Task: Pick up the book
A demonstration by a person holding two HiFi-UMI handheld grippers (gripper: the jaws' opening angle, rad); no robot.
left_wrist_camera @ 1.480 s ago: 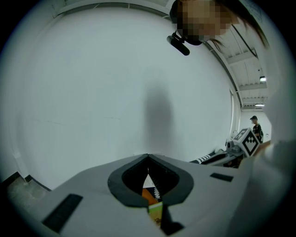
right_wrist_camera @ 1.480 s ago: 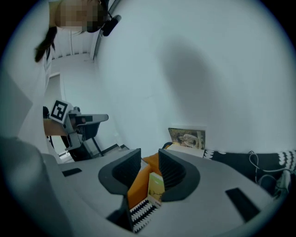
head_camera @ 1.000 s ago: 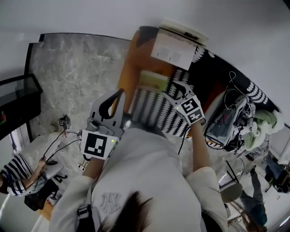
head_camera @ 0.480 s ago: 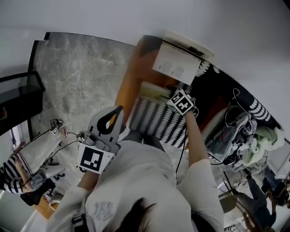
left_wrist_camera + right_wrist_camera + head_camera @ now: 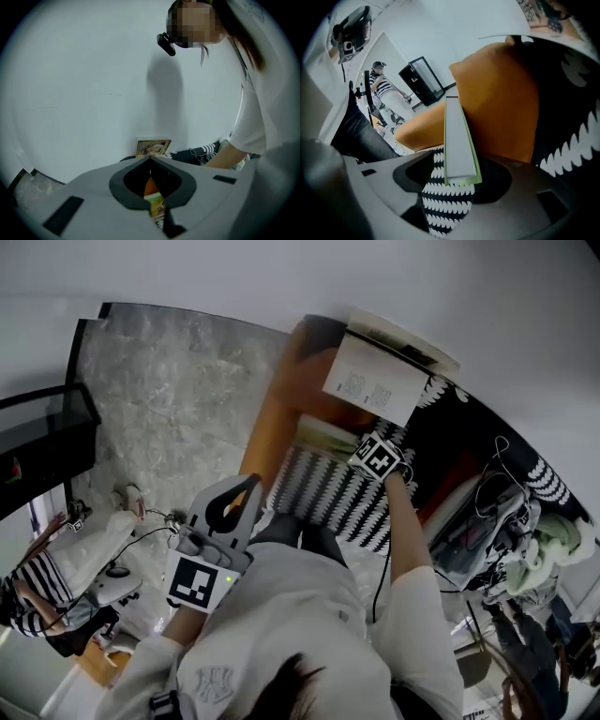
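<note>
The book [image 5: 323,434], thin with a green cover and white pages, lies between an orange cushion and a patterned cushion. In the right gripper view it shows edge-on [image 5: 459,140], its near end between the jaws. My right gripper [image 5: 367,442] [image 5: 457,164] is open around that end, and patterned cloth shows in the gap on the book's left. My left gripper [image 5: 251,484] [image 5: 150,158] hangs lower left, off the sofa edge, its fingertips meeting with nothing in them. Part of the green book [image 5: 154,204] shows through its opening.
The orange cushion [image 5: 281,399] and the black-and-white patterned cushion [image 5: 323,488] flank the book. A pale open booklet [image 5: 380,381] leans on the wall behind. Marble floor [image 5: 159,399] and a black cabinet [image 5: 37,446] lie left. Cables and clutter [image 5: 487,521] sit right. Another person [image 5: 37,587] is at far left.
My right gripper has dropped and tilted down onto the green book's end. The left gripper has sunk slightly.
</note>
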